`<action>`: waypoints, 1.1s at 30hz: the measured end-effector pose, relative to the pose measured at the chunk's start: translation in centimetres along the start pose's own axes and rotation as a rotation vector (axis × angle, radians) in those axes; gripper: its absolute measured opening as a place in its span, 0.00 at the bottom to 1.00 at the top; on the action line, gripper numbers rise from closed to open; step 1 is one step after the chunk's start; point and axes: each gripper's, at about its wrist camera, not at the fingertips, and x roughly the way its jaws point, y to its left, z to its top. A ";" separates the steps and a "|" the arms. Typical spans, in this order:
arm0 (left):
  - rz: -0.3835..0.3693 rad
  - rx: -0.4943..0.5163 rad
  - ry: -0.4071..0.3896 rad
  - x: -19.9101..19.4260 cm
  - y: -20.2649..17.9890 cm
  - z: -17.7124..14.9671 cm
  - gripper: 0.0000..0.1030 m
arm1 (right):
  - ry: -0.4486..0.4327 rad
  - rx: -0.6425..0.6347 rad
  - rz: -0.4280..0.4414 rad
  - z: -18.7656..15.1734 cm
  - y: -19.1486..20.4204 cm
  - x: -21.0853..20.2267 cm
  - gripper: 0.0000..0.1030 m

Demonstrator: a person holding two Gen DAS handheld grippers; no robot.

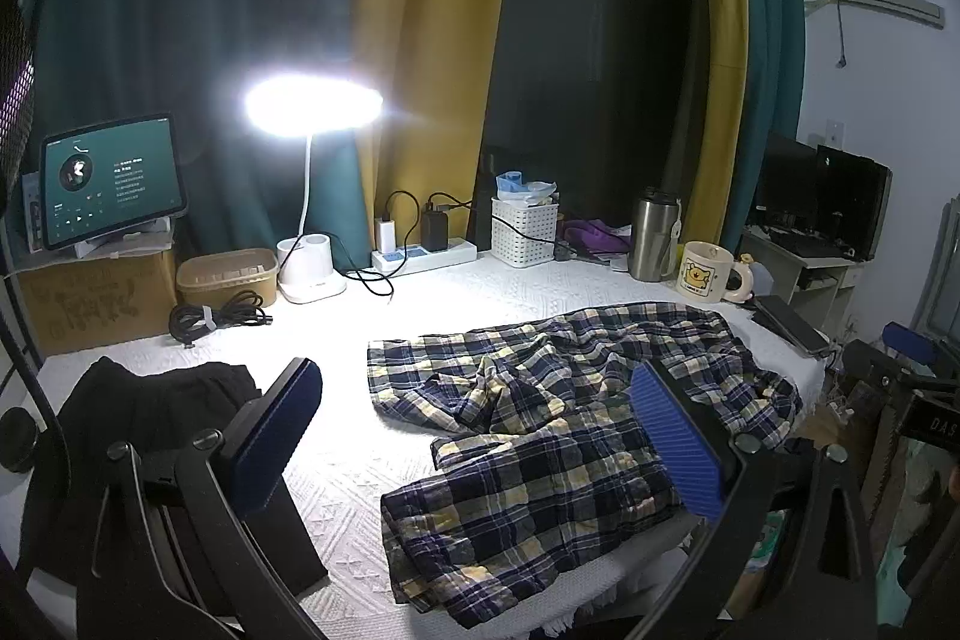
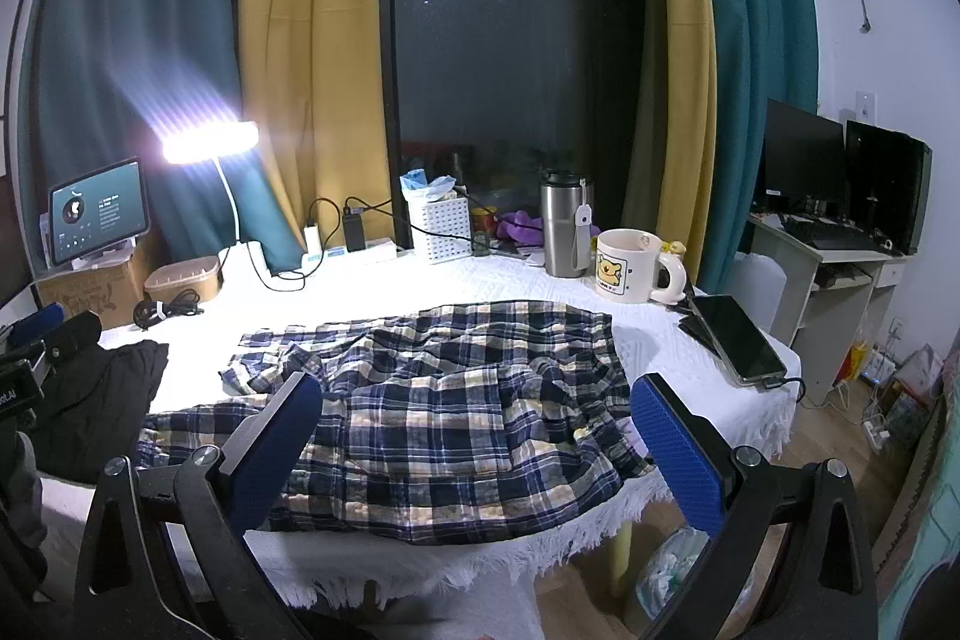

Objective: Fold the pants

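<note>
Navy, white and yellow plaid pants (image 1: 558, 418) lie crumpled on the white table cover (image 1: 336, 340), waist end toward the front right edge. They also show in the right wrist view (image 2: 432, 412). My left gripper (image 1: 474, 430) is open and empty, held above the table with its right pad over the pants. My right gripper (image 2: 474, 436) is open and empty, hovering over the near part of the pants by the table's front edge. The left gripper also shows at the far left of the right wrist view (image 2: 48, 334).
A black garment (image 1: 150, 400) lies front left. Along the back stand a lit desk lamp (image 1: 312, 106), a tablet (image 1: 111, 181), a power strip (image 1: 420, 256), a white basket (image 1: 522, 232), a steel tumbler (image 1: 654, 238) and a mug (image 1: 705, 271). A phone (image 2: 738, 340) lies at the right edge.
</note>
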 end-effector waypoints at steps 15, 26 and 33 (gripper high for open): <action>0.002 0.002 0.000 0.0 0.2 0.2 0.99 | -0.002 0.000 -0.001 0.3 0.0 -0.4 1.00; 0.001 0.006 -0.001 0.0 0.1 0.2 0.99 | -0.002 0.000 0.000 0.2 0.0 -0.5 1.00; -0.001 0.019 -0.004 -0.1 0.0 0.5 0.99 | -0.005 0.000 0.000 0.3 0.0 -0.5 1.00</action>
